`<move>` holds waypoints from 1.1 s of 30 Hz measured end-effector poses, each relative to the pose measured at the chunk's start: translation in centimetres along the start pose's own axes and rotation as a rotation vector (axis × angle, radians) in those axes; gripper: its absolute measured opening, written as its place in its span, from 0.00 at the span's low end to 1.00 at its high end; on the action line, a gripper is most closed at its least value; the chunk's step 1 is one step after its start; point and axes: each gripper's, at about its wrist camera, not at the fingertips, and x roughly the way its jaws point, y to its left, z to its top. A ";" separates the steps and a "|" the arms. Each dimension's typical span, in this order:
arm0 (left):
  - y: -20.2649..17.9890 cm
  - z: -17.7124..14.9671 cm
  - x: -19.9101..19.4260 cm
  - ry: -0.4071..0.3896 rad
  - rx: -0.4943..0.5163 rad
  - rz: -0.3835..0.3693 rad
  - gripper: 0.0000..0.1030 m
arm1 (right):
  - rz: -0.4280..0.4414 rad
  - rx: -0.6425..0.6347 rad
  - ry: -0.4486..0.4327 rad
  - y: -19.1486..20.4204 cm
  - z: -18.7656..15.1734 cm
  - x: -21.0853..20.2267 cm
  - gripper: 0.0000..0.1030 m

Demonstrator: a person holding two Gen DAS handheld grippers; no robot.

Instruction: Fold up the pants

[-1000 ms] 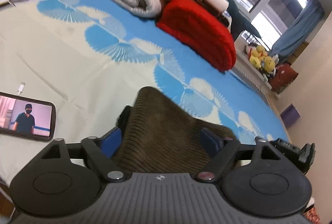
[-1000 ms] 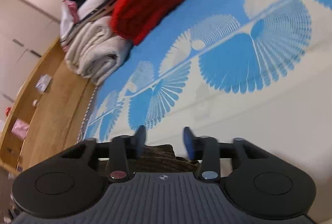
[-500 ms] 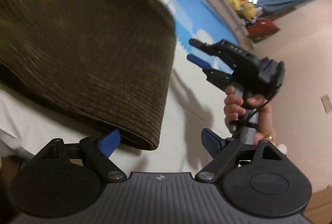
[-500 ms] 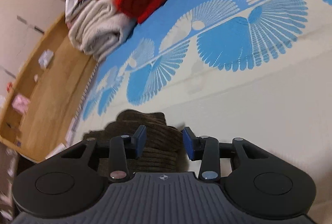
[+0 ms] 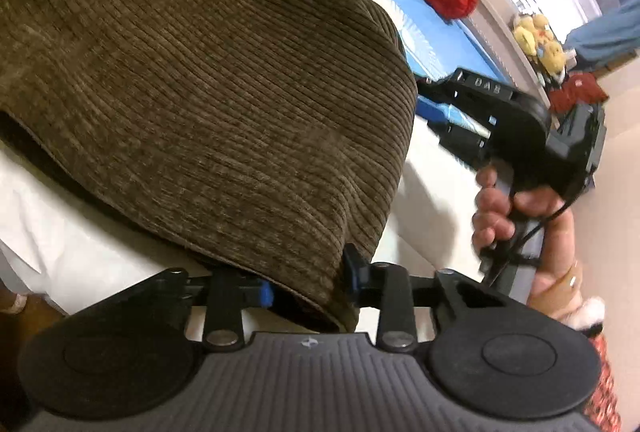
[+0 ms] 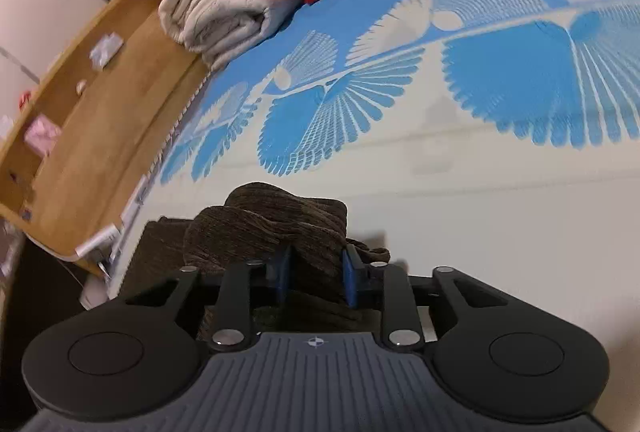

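Currently, brown corduroy pants [image 5: 208, 79] clamped by left gripper [image 5: 308, 282] at hem, by right gripper [image 6: 316, 278] at bunched fold; both jaws just closed narrow.

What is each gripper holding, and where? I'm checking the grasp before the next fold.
Both have just closed on the brown corduroy pants: left gripper on a near corner, right gripper on a bunched edge.

The pants [image 5: 192, 79] are dark brown corduroy with fine ribs. In the left wrist view they fill the upper left and middle of the frame as a broad rounded fold, its lower corner reaching down to the bottom centre. In the right wrist view they [image 6: 276, 228] sit bunched and creased at the lower centre.
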 end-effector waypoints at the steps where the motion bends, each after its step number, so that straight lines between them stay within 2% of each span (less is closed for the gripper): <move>1: -0.3 0.1 -0.1 0.001 0.036 0.004 0.31 | -0.005 -0.016 0.003 0.2 0.3 0.0 0.21; 4: -0.4 -0.1 -0.4 -0.001 0.105 0.001 0.25 | -0.011 -0.039 -0.010 0.4 1.3 -0.5 0.16; 11: 0.3 -0.7 -0.5 -0.003 0.164 -0.008 0.24 | -0.042 -0.062 -0.108 1.2 1.9 -0.4 0.14; 14: 0.4 -0.7 -0.3 0.001 0.157 -0.022 0.24 | -0.084 -0.067 -0.144 1.0 1.9 0.3 0.13; 15: 0.8 -0.9 -0.4 0.006 0.156 -0.027 0.24 | -0.090 -0.073 -0.162 1.1 1.8 0.4 0.12; 16: 1.1 -0.9 -0.3 0.016 0.152 -0.029 0.24 | -0.097 -0.077 -0.179 1.2 1.9 0.5 0.06; 17: 1.2 -1.0 -0.2 0.020 0.145 -0.033 0.25 | -0.125 -0.066 -0.218 1.0 2.0 0.4 0.03; 18: 1.4 -1.0 -0.3 0.011 0.147 -0.038 0.25 | -0.189 -0.047 -0.267 0.7 2.1 0.3 0.01; 20: 1.4 -0.8 -0.9 0.006 0.138 -0.064 0.27 | -0.304 0.002 -0.283 -0.7 2.6 0.2 0.06; 22: 1.4 -0.2 -1.7 0.039 0.125 -0.095 0.28 | -0.238 0.083 -0.238 -2.2 3.1 -1.0 0.06; 24: 1.1 0.4 -3.0 0.060 0.164 -0.108 0.35 | -0.143 0.087 -0.232 -2.1 3.3 -3.2 0.06; 26: 1.0 1.0 -4.7 0.071 0.190 -0.126 0.55 | -0.058 0.010 -0.234 -0.7 2.9 -5.4 0.09; 27: 1.1 1.4 -5.6 0.068 0.201 -0.134 0.61 | -0.029 -0.029 -0.228 0.1 2.5 -6.1 0.15; 28: 1.2 1.8 -6.4 0.056 0.214 -0.129 0.76 | -0.008 -0.072 -0.220 0.9 2.2 -6.6 0.23; 29: 1.4 2.1 -7.2 0.035 0.220 -0.113 0.86 | -0.004 -0.124 -0.210 1.9 1.6 -6.8 0.27; 30: 1.8 2.4 -8.1 0.009 0.225 -0.097 0.87 | -0.019 -0.179 -0.200 2.9 1.0 -6.6 0.34; 33: 3.0 3.9 -10.1 -0.059 0.258 -0.075 0.87 | -0.088 -0.314 -0.153 5.5 -0.6 -4.7 0.34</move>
